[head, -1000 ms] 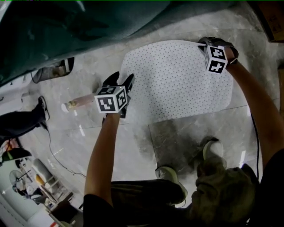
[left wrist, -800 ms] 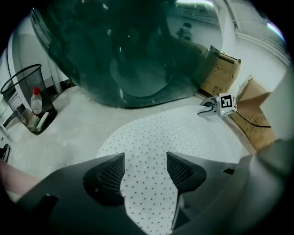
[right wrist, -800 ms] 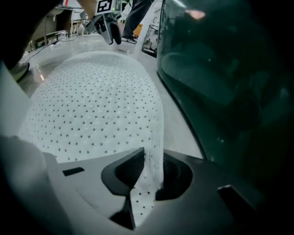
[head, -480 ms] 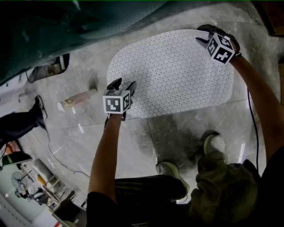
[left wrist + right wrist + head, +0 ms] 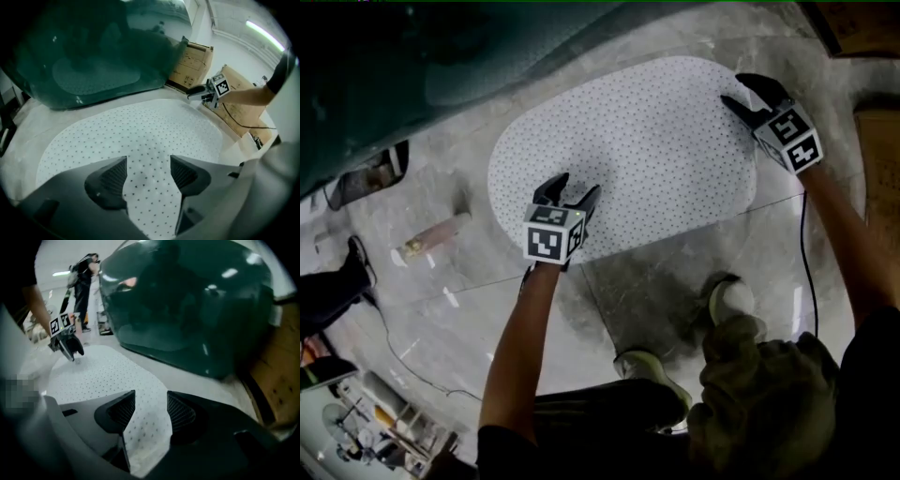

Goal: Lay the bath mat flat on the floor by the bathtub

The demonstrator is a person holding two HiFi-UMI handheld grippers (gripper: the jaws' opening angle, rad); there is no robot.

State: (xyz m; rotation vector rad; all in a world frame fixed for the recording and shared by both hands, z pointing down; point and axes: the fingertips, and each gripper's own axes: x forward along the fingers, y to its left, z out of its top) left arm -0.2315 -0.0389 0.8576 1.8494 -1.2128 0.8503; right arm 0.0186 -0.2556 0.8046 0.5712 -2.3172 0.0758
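Note:
The white dotted oval bath mat lies spread on the grey floor beside the dark green bathtub. My left gripper stands open over the mat's near edge. In the left gripper view the mat shows between its spread jaws, untouched by the pads. My right gripper is at the mat's right end. Its jaws have just been opening, and the mat's edge lies loose between them.
A pale cylinder lies on the floor left of the mat. Cardboard boxes lean by the tub's far end. The person's shoes stand on a dark tile below the mat. Another person stands in the background.
The mat went from a lifted, uneven shape to a full flat oval. The right gripper rolled, opened and let go of the mat's corner. The left gripper came down at the near edge.

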